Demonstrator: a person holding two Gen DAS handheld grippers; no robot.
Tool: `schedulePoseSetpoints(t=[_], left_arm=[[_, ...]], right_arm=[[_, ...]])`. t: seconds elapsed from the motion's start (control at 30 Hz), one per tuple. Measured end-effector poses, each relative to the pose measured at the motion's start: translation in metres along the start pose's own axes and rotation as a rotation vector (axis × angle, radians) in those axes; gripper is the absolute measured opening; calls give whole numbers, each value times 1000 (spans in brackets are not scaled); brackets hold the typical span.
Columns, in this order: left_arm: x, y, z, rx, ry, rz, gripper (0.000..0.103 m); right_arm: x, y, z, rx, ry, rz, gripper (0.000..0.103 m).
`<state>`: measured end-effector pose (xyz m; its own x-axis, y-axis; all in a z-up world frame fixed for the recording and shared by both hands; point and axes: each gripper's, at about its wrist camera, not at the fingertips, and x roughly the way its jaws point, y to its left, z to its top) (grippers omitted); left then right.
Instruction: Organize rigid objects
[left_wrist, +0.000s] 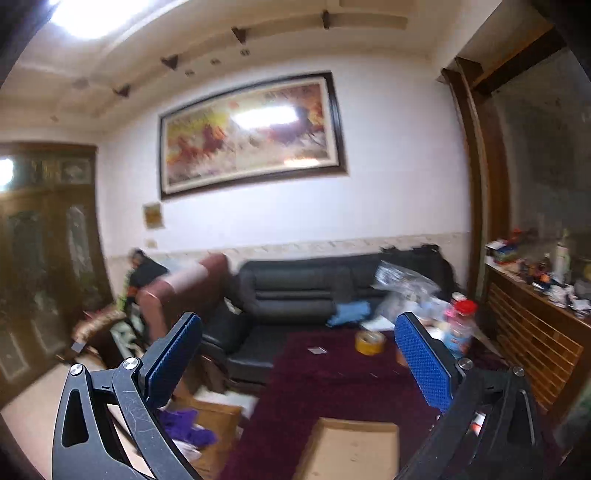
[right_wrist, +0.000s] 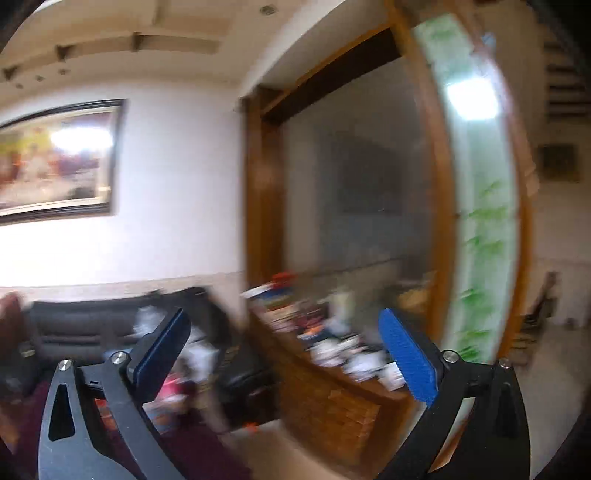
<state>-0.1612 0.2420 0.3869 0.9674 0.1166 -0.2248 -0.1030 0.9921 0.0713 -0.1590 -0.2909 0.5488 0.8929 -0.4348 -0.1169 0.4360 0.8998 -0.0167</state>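
Note:
My left gripper is open and empty, held high above a table under a dark red cloth. On that cloth lie a yellow tape roll, a small card and a red-capped plastic jar. An open cardboard box sits at the near edge below the gripper. My right gripper is also open and empty, raised and pointing toward a cluttered wooden sideboard. The right wrist view is blurred.
A black leather sofa with a blue cloth and plastic bags stands behind the table. A brown armchair is at left. Purple cloth lies in a low box. A wooden doorframe rises beside the sideboard.

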Motion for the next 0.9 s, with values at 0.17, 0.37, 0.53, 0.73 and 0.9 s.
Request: schedulePoseSetpoints(t=[0.17, 0.37, 0.53, 0.73, 0.9], left_arm=[[41, -46, -77, -48, 176, -251, 102], [90, -135, -192, -28, 381, -419, 102], [141, -184, -260, -43, 592, -393, 90], [161, -210, -272, -31, 670, -394, 73], [191, -225, -274, -15, 662, -349, 73]], right_arm=[[34, 53, -140, 40, 219, 277, 103], [90, 95, -336, 172, 367, 384, 103], [160, 100, -447, 315, 597, 318, 103], [161, 91, -491, 248, 584, 176, 103], [161, 90, -483, 240, 587, 192, 103]])
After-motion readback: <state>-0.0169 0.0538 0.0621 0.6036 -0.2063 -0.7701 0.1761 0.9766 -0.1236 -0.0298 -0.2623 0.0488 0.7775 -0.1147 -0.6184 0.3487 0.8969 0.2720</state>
